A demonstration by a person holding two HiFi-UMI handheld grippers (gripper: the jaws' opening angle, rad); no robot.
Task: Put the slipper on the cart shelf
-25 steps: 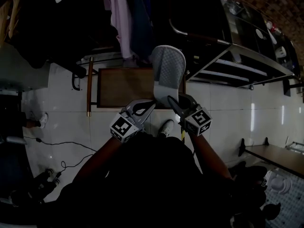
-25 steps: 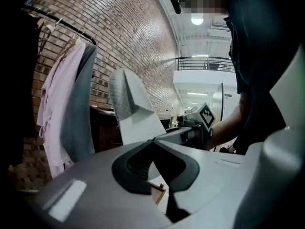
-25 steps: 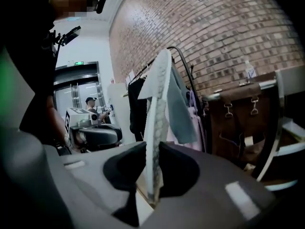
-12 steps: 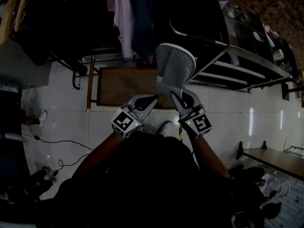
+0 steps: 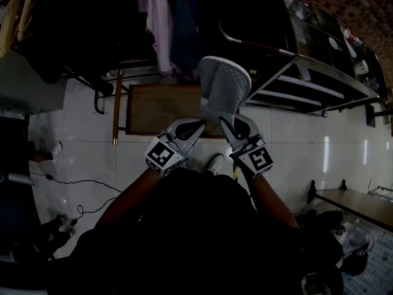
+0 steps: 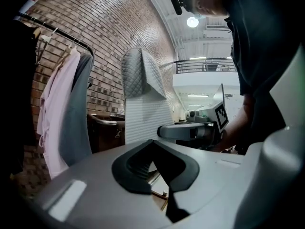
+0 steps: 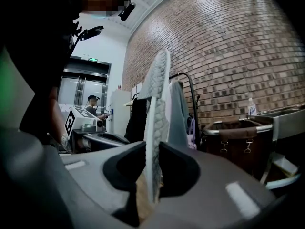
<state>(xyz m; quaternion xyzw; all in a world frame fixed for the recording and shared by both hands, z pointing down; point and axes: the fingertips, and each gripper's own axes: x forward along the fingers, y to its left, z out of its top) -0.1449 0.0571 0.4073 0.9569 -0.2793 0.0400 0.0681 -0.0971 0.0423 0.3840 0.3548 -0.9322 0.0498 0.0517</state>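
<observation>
My right gripper is clamped on the thin edge of the grey slipper, which stands up from its jaws. The slipper is soft and quilted, with a ridged sole. My left gripper, just beside it, is closed on nothing. Shirts hang ahead. The metal cart stands off to the right.
</observation>
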